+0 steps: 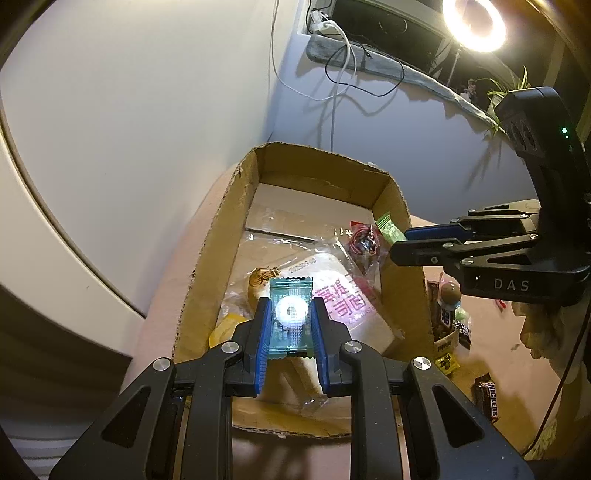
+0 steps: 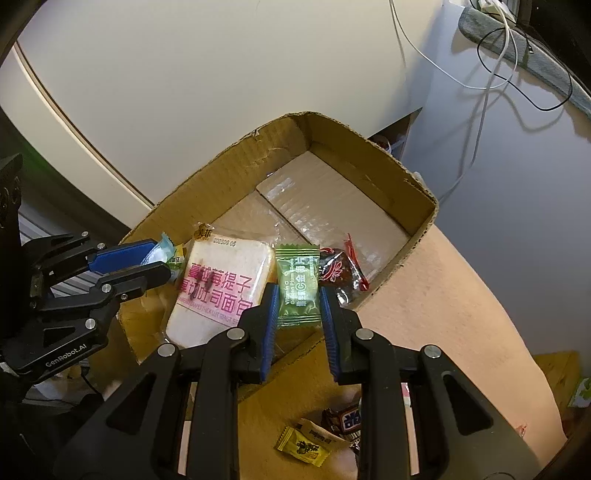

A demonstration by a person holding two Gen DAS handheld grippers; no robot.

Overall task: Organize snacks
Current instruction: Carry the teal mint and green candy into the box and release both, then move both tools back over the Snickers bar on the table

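Note:
My left gripper [image 1: 289, 317] is shut on a teal candy packet [image 1: 290, 317] with a white ring inside, held over the open cardboard box [image 1: 218, 236]. My right gripper [image 2: 298, 299] is shut on a green plum-slice packet [image 2: 297, 286] above the box's near wall [image 2: 391, 273]. In the box lie a wrapped bread slice with pink lettering [image 2: 218, 288] and a dark red candy [image 2: 338, 273]. From the left wrist view the right gripper [image 1: 400, 242] reaches in from the right with the green packet [image 1: 388, 227]. From the right wrist view the left gripper [image 2: 162, 264] shows at the left with its teal packet [image 2: 160, 251].
Loose snacks lie on the pink surface outside the box: a Snickers bar [image 1: 487, 400], a yellow packet [image 2: 301, 446] and a dark bar [image 2: 347, 421]. Cables [image 1: 340, 74] hang down the wall behind. A ring lamp [image 1: 474, 22] glares at top right.

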